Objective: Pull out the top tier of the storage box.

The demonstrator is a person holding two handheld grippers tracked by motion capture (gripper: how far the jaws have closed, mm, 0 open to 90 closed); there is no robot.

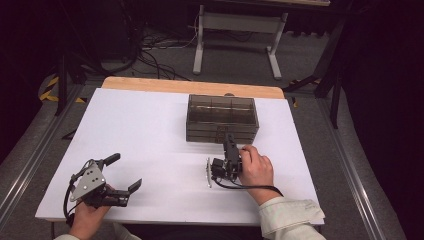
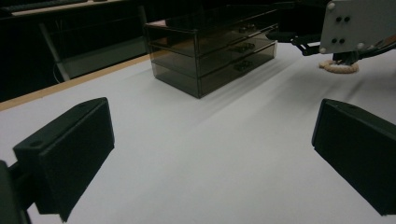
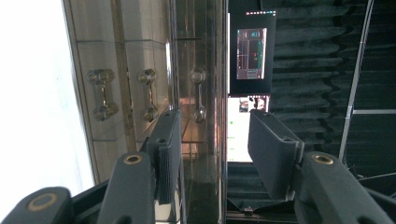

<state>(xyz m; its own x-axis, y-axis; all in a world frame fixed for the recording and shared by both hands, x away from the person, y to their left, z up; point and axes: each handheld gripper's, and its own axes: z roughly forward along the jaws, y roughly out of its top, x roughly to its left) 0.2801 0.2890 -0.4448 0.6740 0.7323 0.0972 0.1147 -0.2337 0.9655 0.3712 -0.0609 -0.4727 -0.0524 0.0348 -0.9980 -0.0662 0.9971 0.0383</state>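
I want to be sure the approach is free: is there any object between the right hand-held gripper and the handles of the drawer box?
Nothing visible is in the way. The right hand-held gripper is directly before the drawer box, its open jaws in front of the top drawer handle, with only air between.

One smoked clear drawer cabinet point(image 1: 222, 119) stands just ahead of the right gripper point(image 1: 230, 141). It has three drawers stacked one over another, and three dumbbell-shaped handles point(image 3: 150, 94), one on each, show just beyond that gripper's jaws in its own view. Two grippers are on the table, the left gripper point(image 1: 126, 172) well apart from the cabinet. One white sheet point(image 1: 145, 135) covers the one table.
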